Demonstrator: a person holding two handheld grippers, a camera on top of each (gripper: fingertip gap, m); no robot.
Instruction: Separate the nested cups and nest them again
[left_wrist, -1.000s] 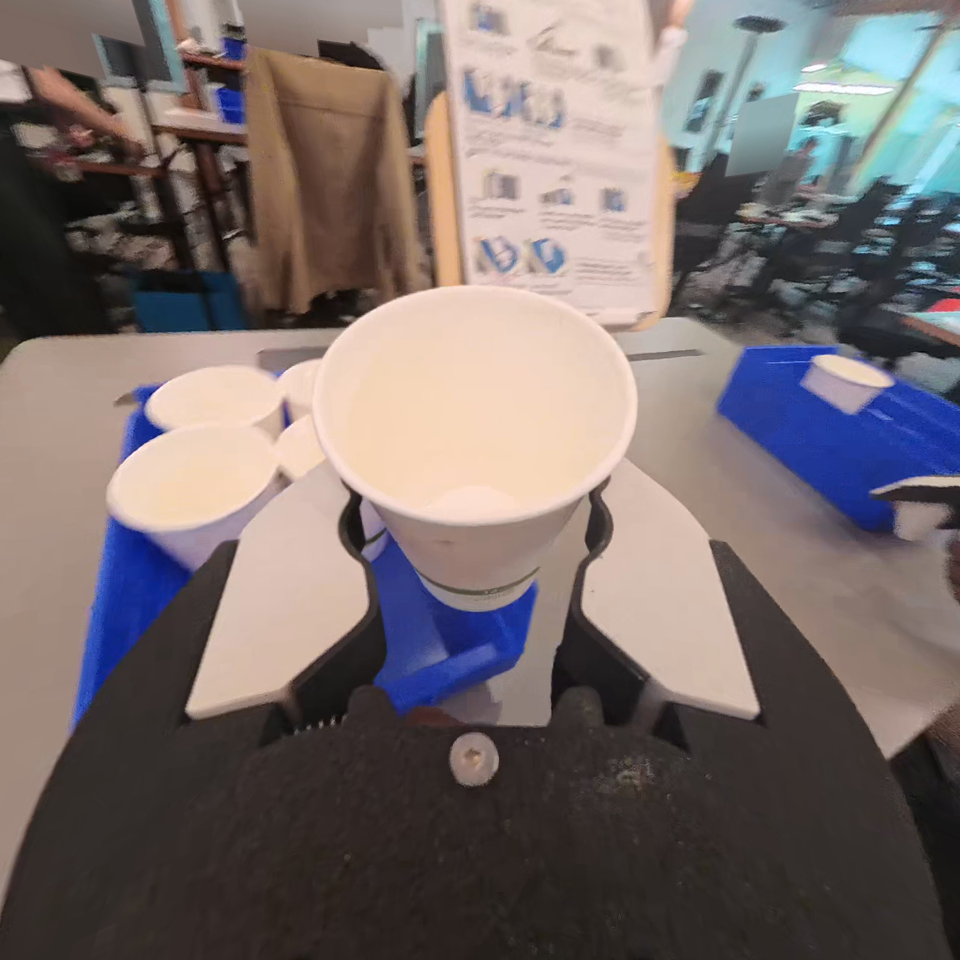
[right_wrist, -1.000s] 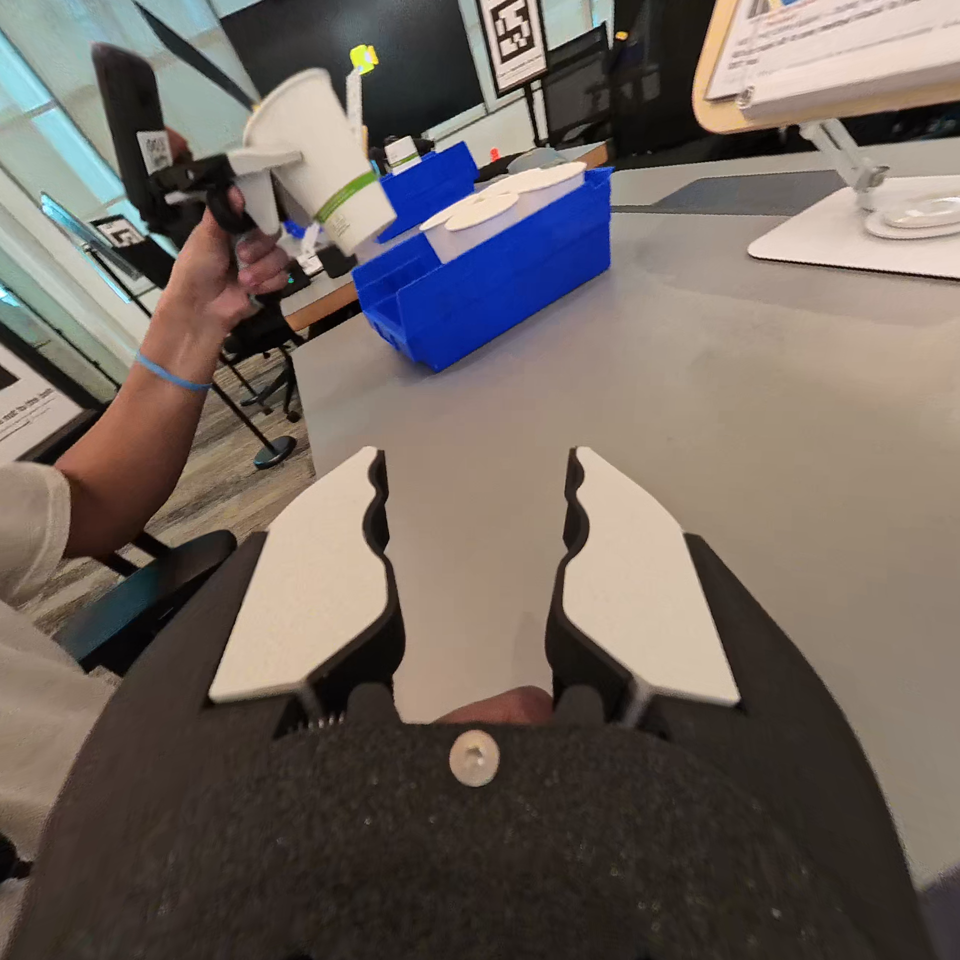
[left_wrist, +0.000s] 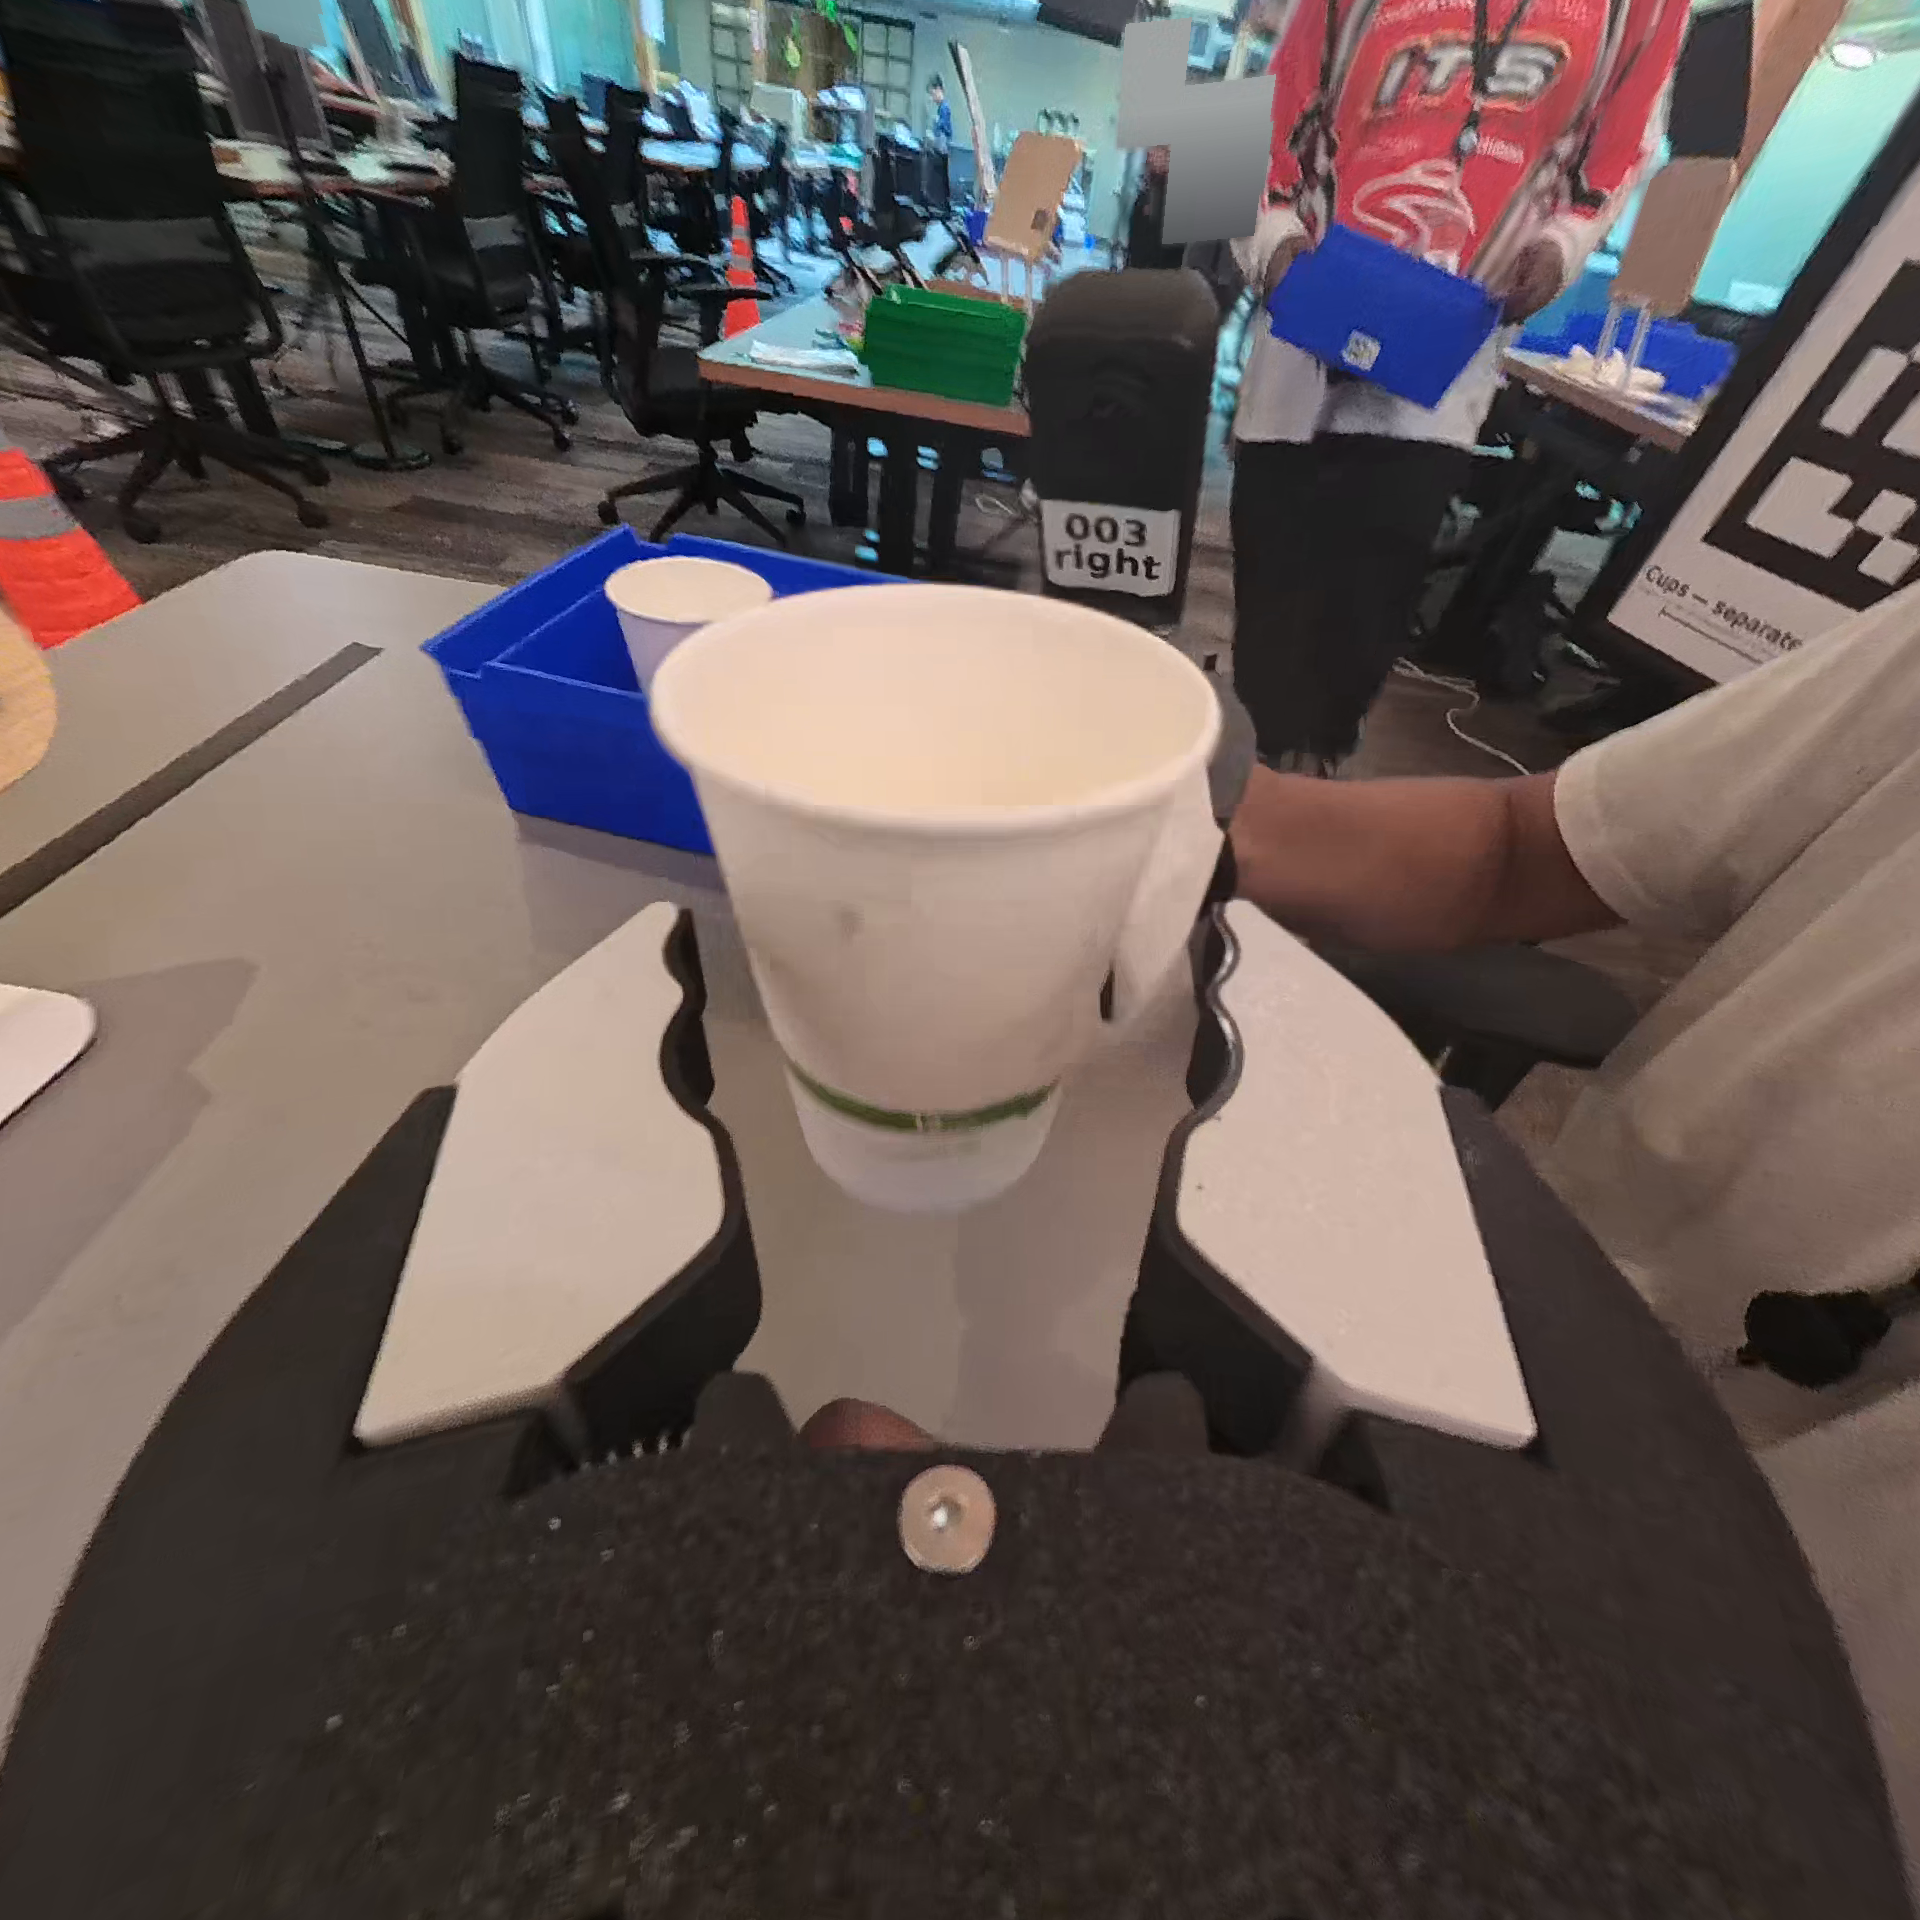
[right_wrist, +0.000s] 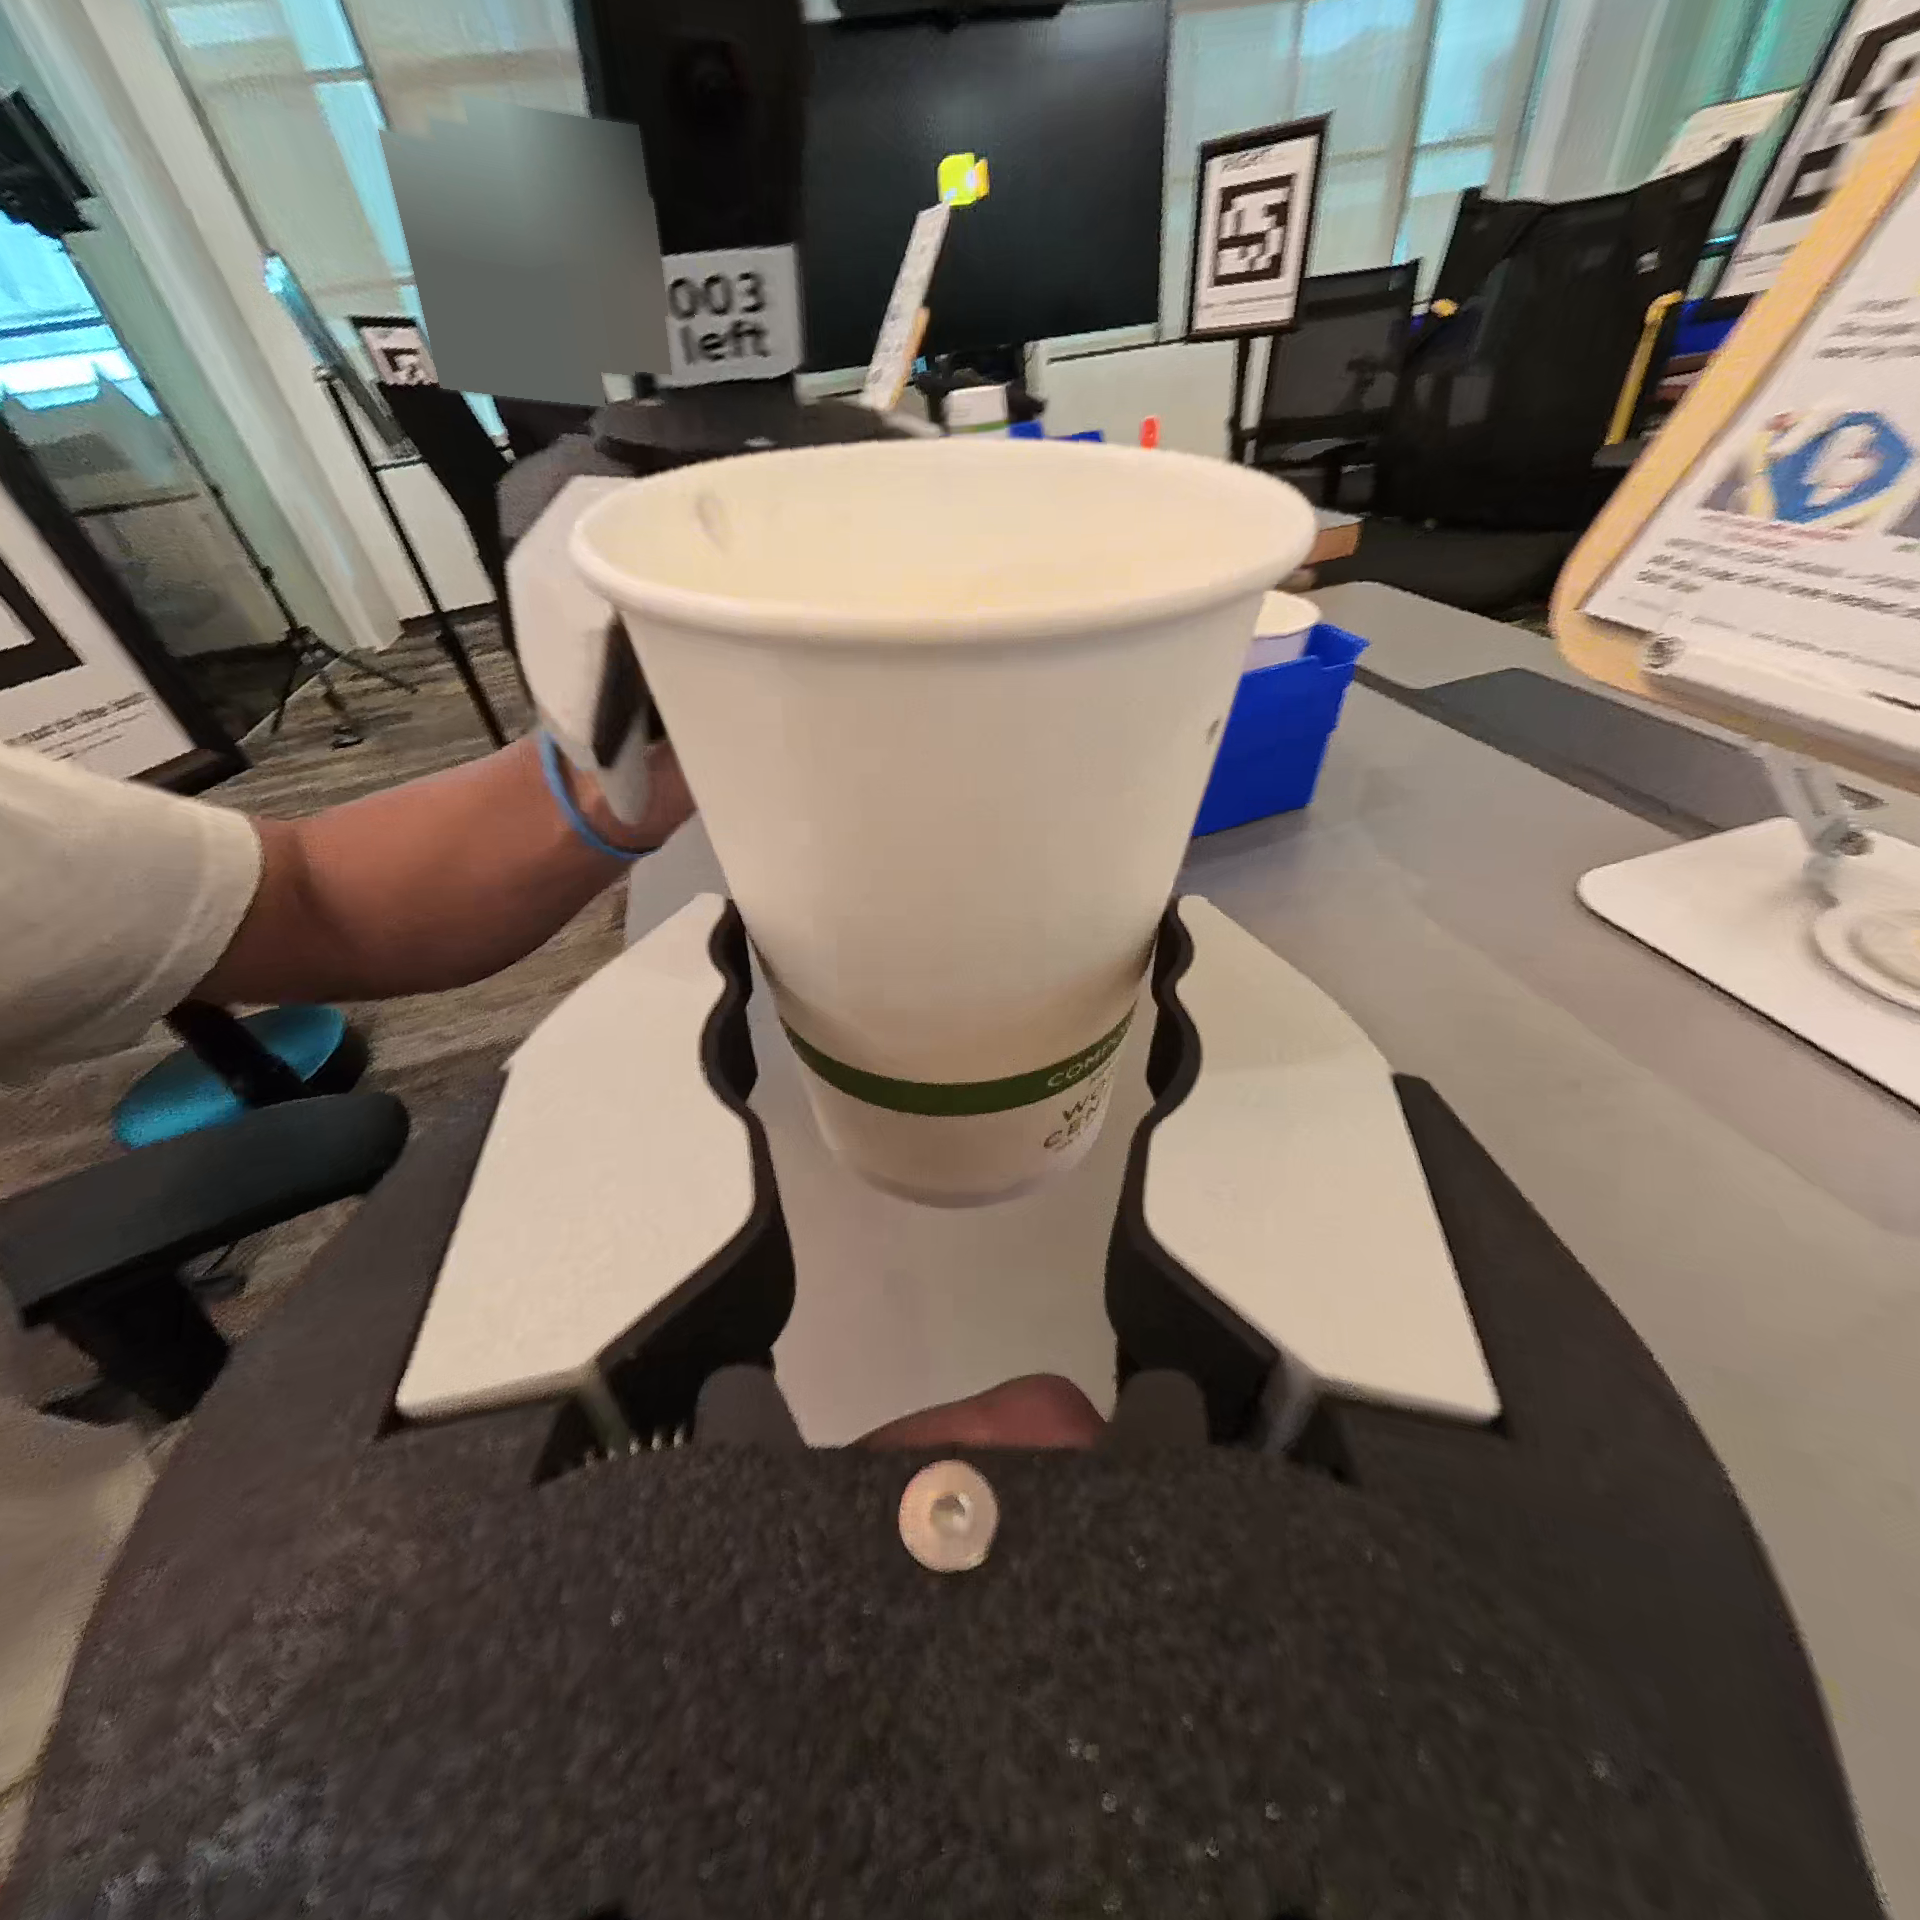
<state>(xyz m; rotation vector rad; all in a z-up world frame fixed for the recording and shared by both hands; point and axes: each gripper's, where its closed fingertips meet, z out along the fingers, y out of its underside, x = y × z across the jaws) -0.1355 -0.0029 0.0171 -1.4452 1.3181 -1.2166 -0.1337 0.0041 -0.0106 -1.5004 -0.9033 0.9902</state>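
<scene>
White paper cup (left_wrist: 914, 883): airborne, upright, between both tools.
Left tool (left_wrist: 945, 935): grip cannot be told.
Right tool (right_wrist: 945, 935): likewise.
Left view only: person with blue box (left_wrist: 1371, 312).
Right view only: stand (right_wrist: 1766, 935), far right.
Room: grey counter (left_wrist: 260, 883) below.

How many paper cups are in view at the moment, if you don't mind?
2. A raised cup is up above the table; a second cup stands in the blue bin. Others may be nested or hidden.

Floor: dark wood-look planks (left_wrist: 499, 499) | Furniture: rows of black office chairs (left_wrist: 156, 260), desks, grey table (left_wrist: 312, 883) | Windows: tall panes (right_wrist: 260, 125) at rear | Extras: orange cone (left_wrist: 740, 265)
</scene>
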